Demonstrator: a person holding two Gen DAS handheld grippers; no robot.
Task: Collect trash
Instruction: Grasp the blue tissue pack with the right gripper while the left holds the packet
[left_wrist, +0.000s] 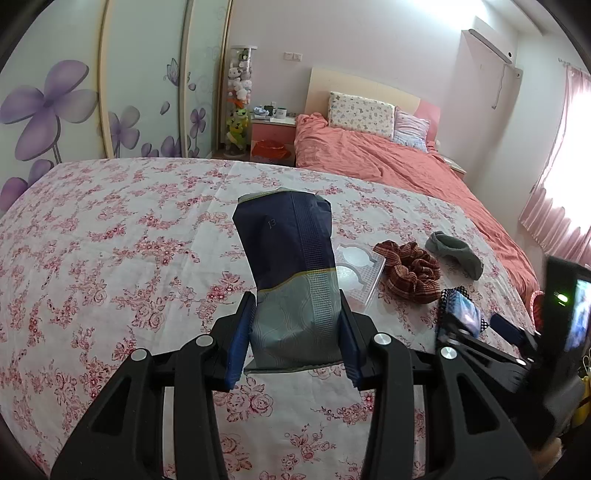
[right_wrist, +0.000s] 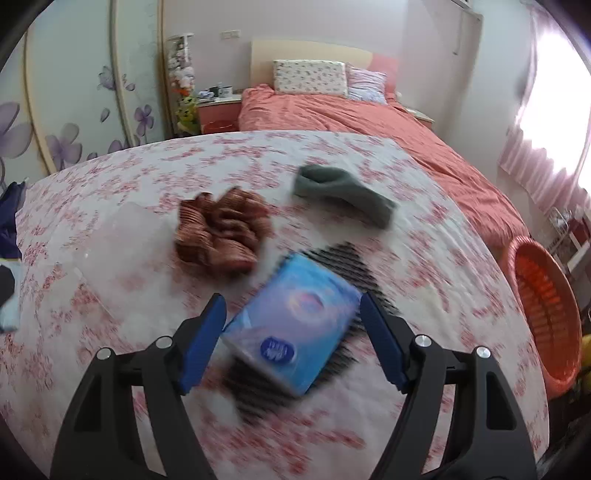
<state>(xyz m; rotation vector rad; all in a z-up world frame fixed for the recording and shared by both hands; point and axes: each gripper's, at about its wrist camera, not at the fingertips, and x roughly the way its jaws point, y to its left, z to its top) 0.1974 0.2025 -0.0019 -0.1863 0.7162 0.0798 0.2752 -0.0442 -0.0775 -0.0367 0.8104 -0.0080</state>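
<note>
My left gripper (left_wrist: 295, 332) is shut on a dark blue and grey snack bag (left_wrist: 291, 273), held upright above the floral sheet (left_wrist: 110, 258). My right gripper (right_wrist: 291, 339) is shut on a blue tissue pack (right_wrist: 295, 317), its jaws touching both sides, just above a black patterned cloth (right_wrist: 347, 262). The right gripper with the pack also shows in the left wrist view (left_wrist: 461, 317). A clear plastic tray (left_wrist: 356, 269) lies behind the bag; it is blurred in the right wrist view (right_wrist: 122, 240).
A brown checked scrunchie (right_wrist: 221, 236) and a grey sock (right_wrist: 343, 192) lie on the sheet. An orange basket (right_wrist: 543, 306) stands off the right edge. A bed with a salmon duvet (left_wrist: 388, 158) and a nightstand (left_wrist: 273, 129) are beyond.
</note>
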